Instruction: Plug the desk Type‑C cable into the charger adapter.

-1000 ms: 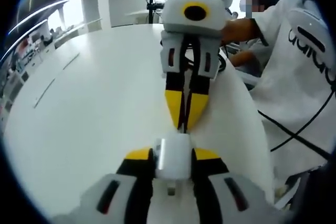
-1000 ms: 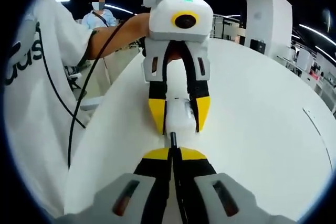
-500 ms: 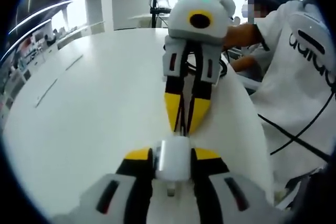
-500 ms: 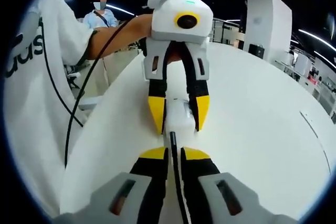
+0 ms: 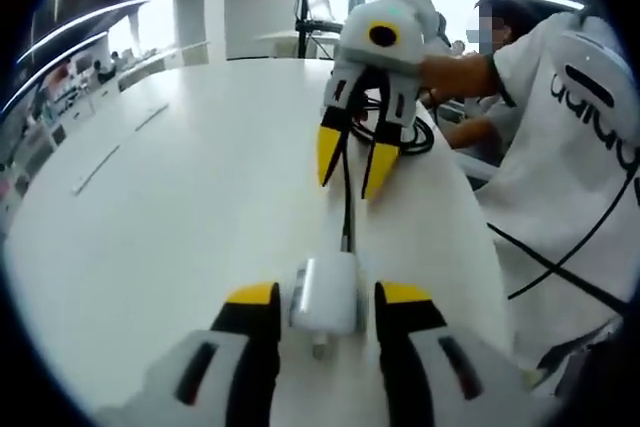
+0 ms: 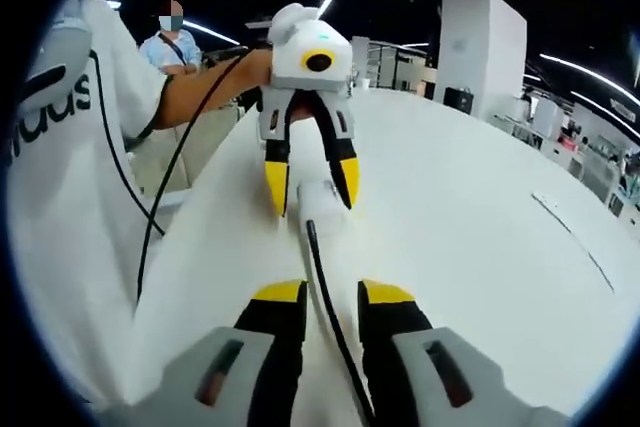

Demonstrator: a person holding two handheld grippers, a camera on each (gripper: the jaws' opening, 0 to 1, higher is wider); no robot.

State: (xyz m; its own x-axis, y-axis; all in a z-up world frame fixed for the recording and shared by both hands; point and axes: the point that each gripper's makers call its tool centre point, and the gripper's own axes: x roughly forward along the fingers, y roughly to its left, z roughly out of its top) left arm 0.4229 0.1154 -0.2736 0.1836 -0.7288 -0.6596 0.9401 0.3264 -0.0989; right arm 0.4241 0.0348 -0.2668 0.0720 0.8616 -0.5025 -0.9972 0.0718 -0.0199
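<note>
Charger adapter (image 5: 325,294) lies on the white surface (image 5: 190,197) between the spread tips of the left claw (image 5: 325,297), apparently unclamped. Type-C cable (image 6: 325,292) runs from its port back between the right claw (image 6: 332,294) tips, also parted, gripping nothing. Plug looks seated, though depth of seating cannot be judged. Risks: cable trailing between the right tips could catch as that claw withdraws, tugging the plug loose or sliding the adapter; a partly seated plug may back out.

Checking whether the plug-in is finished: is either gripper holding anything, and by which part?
Nothing is held. Both grippers' jaws stand open, clear of the charger adapter and its plugged-in cable.
</note>
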